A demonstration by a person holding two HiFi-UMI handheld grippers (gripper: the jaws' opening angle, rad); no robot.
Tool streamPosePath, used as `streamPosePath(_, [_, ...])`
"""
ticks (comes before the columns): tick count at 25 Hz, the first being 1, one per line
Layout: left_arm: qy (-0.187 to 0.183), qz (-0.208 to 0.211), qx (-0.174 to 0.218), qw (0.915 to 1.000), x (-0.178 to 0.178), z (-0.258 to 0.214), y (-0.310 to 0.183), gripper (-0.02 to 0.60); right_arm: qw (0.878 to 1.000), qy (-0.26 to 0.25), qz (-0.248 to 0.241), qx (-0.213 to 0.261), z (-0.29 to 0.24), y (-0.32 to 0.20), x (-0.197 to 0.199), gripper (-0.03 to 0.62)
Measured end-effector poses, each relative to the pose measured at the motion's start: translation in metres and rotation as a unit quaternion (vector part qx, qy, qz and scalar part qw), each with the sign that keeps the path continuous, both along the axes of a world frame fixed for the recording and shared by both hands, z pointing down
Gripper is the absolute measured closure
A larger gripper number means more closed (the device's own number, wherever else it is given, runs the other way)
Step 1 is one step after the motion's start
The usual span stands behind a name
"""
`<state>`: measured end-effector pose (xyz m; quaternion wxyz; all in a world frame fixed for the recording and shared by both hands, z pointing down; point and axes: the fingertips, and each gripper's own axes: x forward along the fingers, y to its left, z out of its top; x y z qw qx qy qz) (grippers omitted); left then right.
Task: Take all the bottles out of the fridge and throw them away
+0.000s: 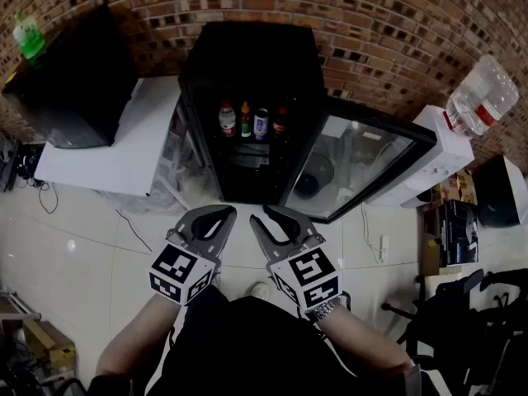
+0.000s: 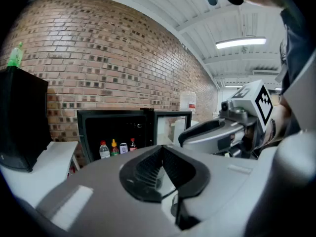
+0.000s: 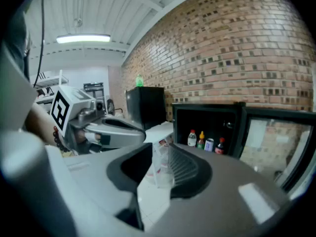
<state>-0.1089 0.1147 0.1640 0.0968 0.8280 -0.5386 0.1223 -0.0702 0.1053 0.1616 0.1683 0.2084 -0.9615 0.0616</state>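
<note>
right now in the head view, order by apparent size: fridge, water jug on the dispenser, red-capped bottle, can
1. fridge
2. water jug, raised nearer the camera, so flattered
3. red-capped bottle, then can: near alike, bottle slightly taller

I can't read a single word or number from where I stand. The black-and-white square markers on the cube of the left gripper (image 1: 213, 214) and of the right gripper (image 1: 276, 214) are patterns, not letters. Inside the open black fridge (image 1: 247, 52), the clear plastic bottle with the red cap (image 1: 227, 120) wears a white label and the white-and-blue can (image 1: 261, 124) carries print, both too small to make out. The big clear water jug (image 1: 483, 97) on the white dispenser (image 1: 437, 157) has a red label, also illegible.
</note>
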Motion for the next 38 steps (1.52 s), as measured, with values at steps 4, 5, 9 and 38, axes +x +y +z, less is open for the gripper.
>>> streamPosePath(4, [-0.005,-0.005,-0.008,0.9999,-0.011,0.006,-0.007,0.578,1.000,0.005,0.006,0.000,0.005,-0.019,-0.017,0.502])
streamPosePath(5, [-0.004,-0.005,-0.009,0.9999,-0.014,0.007,-0.010,0.578,1.000,0.007,0.009,0.000,0.007,-0.026,-0.022,0.500])
streamPosePath(9, [-0.003,-0.008,-0.015,0.9999,-0.036,0.013,-0.025,0.578,1.000,0.020,0.022,0.000,0.016,-0.059,-0.051,0.482])
streamPosePath(38, [-0.060,-0.039,-0.047,0.9964,-0.189,0.130,-0.228,0.578,0.986,0.096,0.133,-0.029,0.153,-0.322,-0.242,0.388])
